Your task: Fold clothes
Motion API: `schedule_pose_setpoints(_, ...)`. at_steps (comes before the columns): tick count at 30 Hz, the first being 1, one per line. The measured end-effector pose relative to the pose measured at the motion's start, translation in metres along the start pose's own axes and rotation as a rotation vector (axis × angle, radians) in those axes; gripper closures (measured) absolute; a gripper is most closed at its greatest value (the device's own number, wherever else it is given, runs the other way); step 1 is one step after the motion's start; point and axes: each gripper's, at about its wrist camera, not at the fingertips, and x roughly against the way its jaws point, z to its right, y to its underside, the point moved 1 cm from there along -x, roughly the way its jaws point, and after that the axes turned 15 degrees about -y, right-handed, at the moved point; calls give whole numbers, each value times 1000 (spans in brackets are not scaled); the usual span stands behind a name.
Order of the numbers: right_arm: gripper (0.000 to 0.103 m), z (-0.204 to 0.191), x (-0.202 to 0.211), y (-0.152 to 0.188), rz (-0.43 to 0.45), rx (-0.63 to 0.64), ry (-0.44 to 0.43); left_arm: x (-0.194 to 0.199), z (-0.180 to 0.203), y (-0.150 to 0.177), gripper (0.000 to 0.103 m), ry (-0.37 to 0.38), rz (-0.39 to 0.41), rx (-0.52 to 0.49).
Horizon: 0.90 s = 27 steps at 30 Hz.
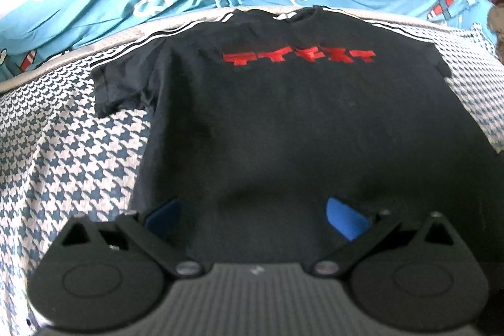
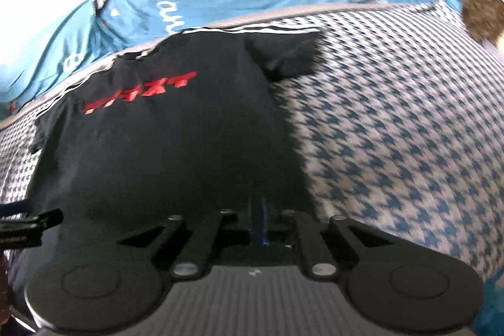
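Black cotton T-shirt spread flat, collar at twelve o'clock, ready for folding. Left gripper wide over hem; right gripper pinched closed, contents indiscernible.

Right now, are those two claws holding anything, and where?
The right gripper is shut at the black T-shirt's bottom hem, apparently pinching it. The left gripper is open, holding nothing.

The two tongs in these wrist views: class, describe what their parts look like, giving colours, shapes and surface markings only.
Both the left tongs and the right tongs share one build: blue fingertip pads on matte black link arms with silver pivot pins. Behind sit two rounded black housings, each marked with an embossed circle, flanking a grey ribbed centre panel. No sleeve shows in either view.
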Motion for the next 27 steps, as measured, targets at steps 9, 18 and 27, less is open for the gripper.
schedule_pose_setpoints(9,94,2,-12,-29,23,27,-39,-6,6,-14,0,29,-5,64)
schedule_pose_setpoints(18,92,6,-13,-33,29,2,-48,0,17,-16,0,14,24,35)
schedule_pose_setpoints(27,88,18,-12,-42,34,-40,-29,17,11,-41,0,125,27,108)
